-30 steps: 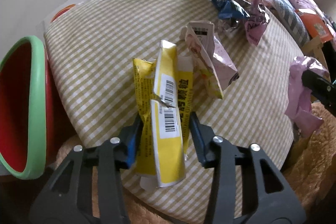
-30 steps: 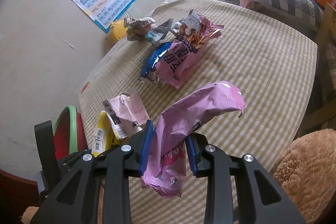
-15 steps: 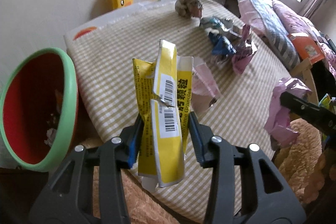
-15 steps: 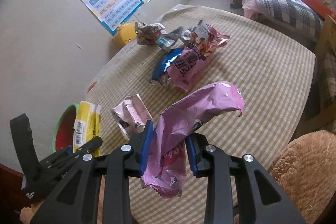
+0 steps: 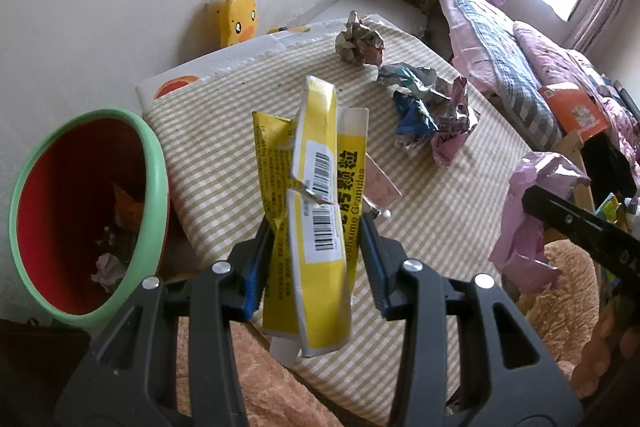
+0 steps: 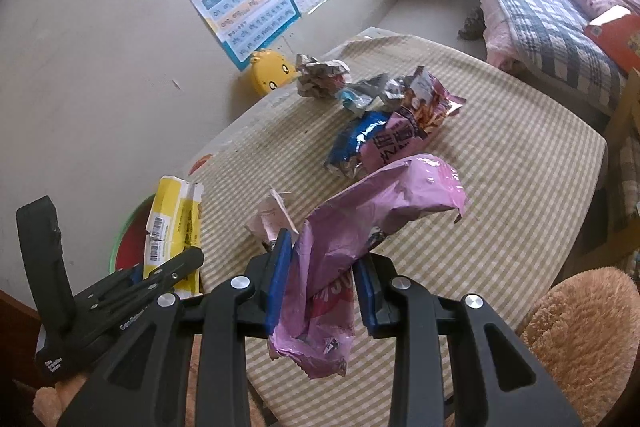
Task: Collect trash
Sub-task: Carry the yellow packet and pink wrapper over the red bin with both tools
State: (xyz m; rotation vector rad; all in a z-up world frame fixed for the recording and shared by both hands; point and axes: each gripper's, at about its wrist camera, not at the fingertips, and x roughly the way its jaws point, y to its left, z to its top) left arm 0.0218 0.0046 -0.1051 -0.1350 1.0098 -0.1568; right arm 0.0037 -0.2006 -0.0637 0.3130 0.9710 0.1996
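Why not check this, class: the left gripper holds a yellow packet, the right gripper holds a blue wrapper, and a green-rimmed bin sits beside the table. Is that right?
Not quite. The right wrist view shows the right gripper clamped on a pink wrapper, not a blue one. The left gripper does hold the yellow packet, with the green-rimmed bin beside the table.

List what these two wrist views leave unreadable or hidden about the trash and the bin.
- Bin contents: left wrist view, the near wall hides the bottom; only scraps show.
- Bin, right wrist view: mostly behind the yellow packet and left tool.
- Small pink wrapper: left wrist view, largely behind the yellow packet.
- Pink bag print: right wrist view, crumpled, partly covered by the right tool.
- Far crumpled wrappers: too small to identify.
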